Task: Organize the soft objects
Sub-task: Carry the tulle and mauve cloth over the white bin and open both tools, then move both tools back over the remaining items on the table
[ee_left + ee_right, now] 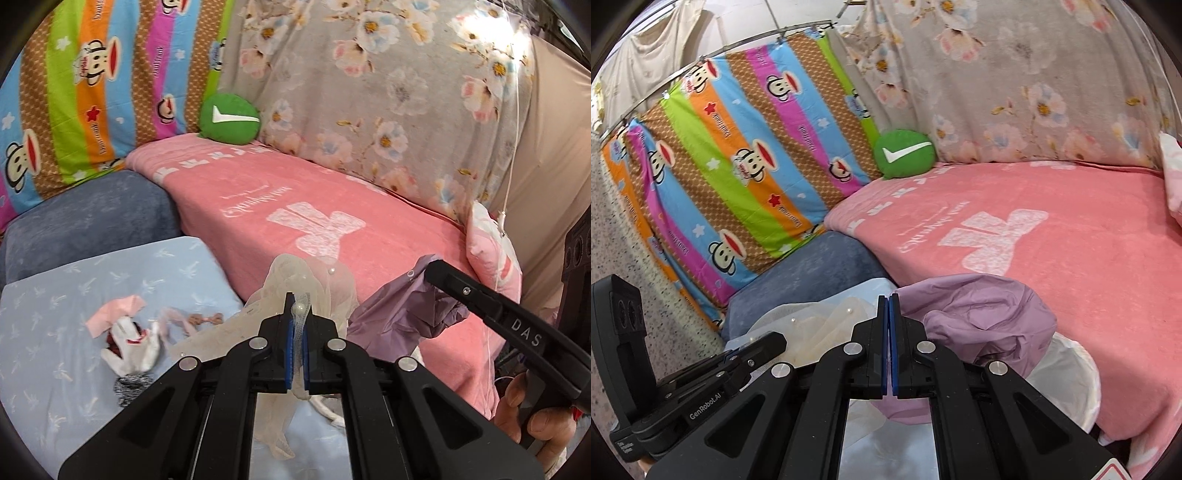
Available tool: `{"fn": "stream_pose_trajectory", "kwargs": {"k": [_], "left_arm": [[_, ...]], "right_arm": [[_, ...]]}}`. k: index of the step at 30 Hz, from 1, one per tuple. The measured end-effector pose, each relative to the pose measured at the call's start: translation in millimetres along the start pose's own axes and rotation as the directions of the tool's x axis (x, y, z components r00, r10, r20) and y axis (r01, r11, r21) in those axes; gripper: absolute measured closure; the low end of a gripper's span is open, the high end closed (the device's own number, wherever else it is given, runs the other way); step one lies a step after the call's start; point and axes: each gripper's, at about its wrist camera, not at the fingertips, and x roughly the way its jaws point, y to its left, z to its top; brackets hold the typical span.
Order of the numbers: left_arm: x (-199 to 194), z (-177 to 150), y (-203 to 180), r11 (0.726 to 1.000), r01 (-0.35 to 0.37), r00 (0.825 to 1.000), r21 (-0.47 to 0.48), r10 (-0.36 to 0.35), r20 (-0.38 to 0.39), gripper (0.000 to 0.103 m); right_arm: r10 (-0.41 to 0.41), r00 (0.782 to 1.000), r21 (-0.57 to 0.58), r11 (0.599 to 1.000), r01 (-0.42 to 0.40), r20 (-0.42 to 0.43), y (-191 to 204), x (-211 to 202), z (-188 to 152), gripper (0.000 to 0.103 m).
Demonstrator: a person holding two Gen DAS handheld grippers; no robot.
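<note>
- A pink blanket (369,206) printed with white characters covers the raised surface across the middle of the scene; a round green cushion (229,117) bearing a white tick sits at its far left corner, where a striped monkey-print sheet (96,92) meets a grey floral sheet (388,92) hung behind.
- A blue-grey cushion (92,218) lies left of the blanket, and nearer still a pale blue sheet (55,332) holds a small heap of loose pieces: a pink scrap (114,309), a white sock-like item (133,349) and a grey knit piece (129,384).
- A pink-and-white pillow (491,254) stands at the blanket's right end, with a thin white cord (513,155) dangling beside it.
- A white-lined bin (1067,376) sits at the near edge of the blanket in the right wrist view, partly hidden by purple fabric; what it contains cannot be made out.
- The left gripper (298,325), angled downward, is clamped on a sheer cream mesh garment (306,280) dotted with pearls, which hangs from the jaws above the blue sheet.
- The right gripper (888,332), likewise tilted down, has its blue pads pressed together; a purple cloth (982,317) bunches around its tip, apparently pinched there, above the blanket's near edge.
- A hand (532,417) grasps the right gripper's handle at lower right.
</note>
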Motion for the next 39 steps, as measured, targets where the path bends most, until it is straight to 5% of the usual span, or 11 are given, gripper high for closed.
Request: {"fn": "stream_pose_trajectory", "kwargs": {"k": [15, 17, 19, 21, 39], "left_arm": [[47.7, -9.8, -57.5, 0.994, 0.11, 0.991, 0.027, -0.108, -0.083, 0.098], [52.0, -11.0, -59.6, 0.994, 0.112, 0.99, 0.019, -0.109, -0.091, 0.085], [51.9, -12.5, -61.7, 0.996, 0.092, 0.993, 0.019, -0.091, -0.075, 0.046], [49.3, -14.3, -63.6, 0.997, 0.071, 0.996, 0.021, -0.07, -0.047, 0.037], [42.4, -27.4, -35.9, 1.0, -0.014, 0.998, -0.002, 0.014, -0.061, 0.035]], "right_arm": [[-0.1, 0.995, 0.044, 0.994, 0.1, -0.01, -64.7, -12.1, -8.1, 0.101], [-0.111, 0.994, 0.037, 0.993, 0.112, -0.016, -67.0, -11.3, -9.8, 0.099], [-0.123, 0.992, 0.034, 0.992, 0.123, -0.014, -68.5, -10.6, -10.1, 0.096], [-0.123, 0.992, 0.031, 0.992, 0.123, -0.023, -69.7, -9.0, -11.1, 0.096], [-0.09, 0.993, -0.016, 0.996, 0.089, -0.074, -42.0, 1.9, -34.6, 0.08]]}}
